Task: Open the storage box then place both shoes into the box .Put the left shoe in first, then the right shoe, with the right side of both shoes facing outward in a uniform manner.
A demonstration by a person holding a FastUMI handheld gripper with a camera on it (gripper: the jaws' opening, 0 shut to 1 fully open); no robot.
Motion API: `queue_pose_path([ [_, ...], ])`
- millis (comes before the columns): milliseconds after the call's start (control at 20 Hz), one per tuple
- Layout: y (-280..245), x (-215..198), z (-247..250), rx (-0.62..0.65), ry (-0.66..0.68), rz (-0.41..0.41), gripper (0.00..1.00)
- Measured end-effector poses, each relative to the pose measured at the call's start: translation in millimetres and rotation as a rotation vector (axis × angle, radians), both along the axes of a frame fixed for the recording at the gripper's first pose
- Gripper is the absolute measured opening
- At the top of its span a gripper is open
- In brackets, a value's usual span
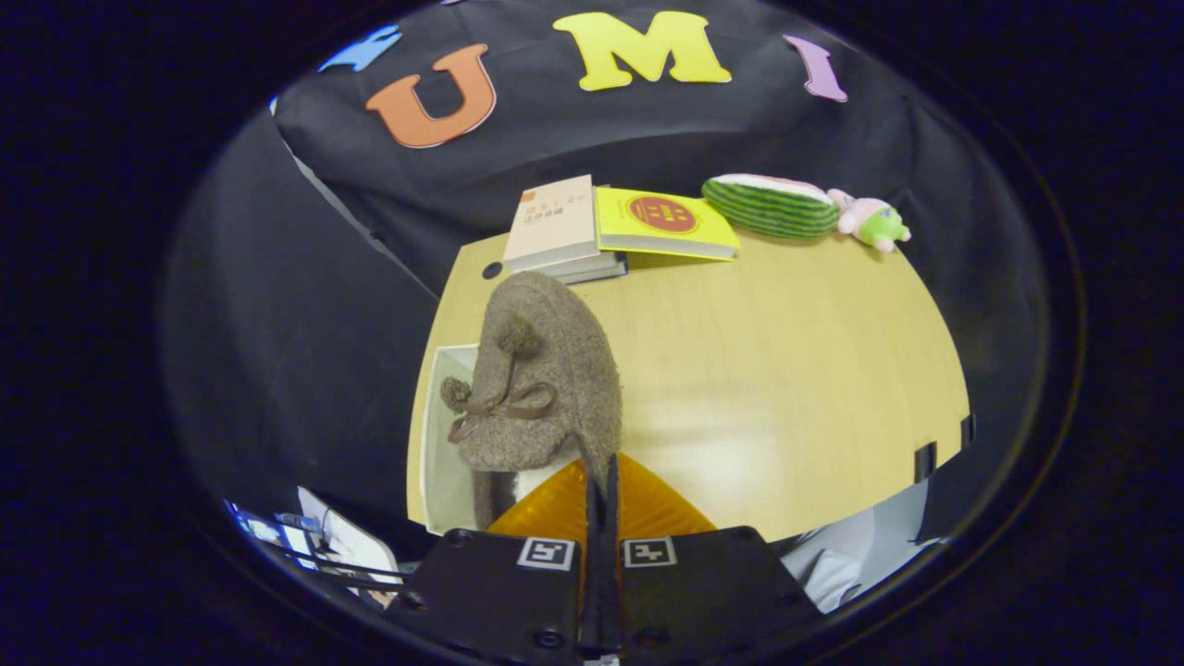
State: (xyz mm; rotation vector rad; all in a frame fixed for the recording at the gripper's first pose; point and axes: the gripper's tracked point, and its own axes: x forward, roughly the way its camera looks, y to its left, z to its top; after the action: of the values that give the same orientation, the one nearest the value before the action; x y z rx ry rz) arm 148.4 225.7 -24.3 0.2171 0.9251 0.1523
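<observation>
Your gripper [601, 481] is clamped on the grey shoe's [541, 379] edge. You hold it above the white storage box [439, 453] on the table [786, 370].

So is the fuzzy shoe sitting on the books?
No, the shoe hangs pinched in the tongs above the white box, nearer than the books.

Lit evenly from above, moderately bright. Soft pale glare on the surface [740, 435] beside the shoe [541, 379]. Faint shadows under the books [564, 231]. Strongly bowed by fisheye distortion, straight edges curving outward. Sharp in the middle, dim and smeared near the rim.
</observation>
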Motion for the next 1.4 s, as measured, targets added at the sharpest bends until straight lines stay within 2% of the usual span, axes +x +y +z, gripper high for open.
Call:
queue_pose_path([
  [400, 42, 4, -39, 0.070, -0.025, -0.038, 0.06],
  [850, 47, 5, -70, 0.071, -0.018, -0.011, 0.06],
  [950, 53, 9, -59, 0.110, -0.066, 0.015, 0.12],
  [1050, 38, 17, -47, 0.084, -0.145, -0.004, 0.27],
  [1200, 15, 20, -16, -0.022, -0.268, -0.027, 0.84],
  [1250, 8, 19, -4, -0.046, -0.306, -0.041, 1.00],
  [1400, -6, 20, 23, -0.079, -0.399, -0.047, 1.00],
])
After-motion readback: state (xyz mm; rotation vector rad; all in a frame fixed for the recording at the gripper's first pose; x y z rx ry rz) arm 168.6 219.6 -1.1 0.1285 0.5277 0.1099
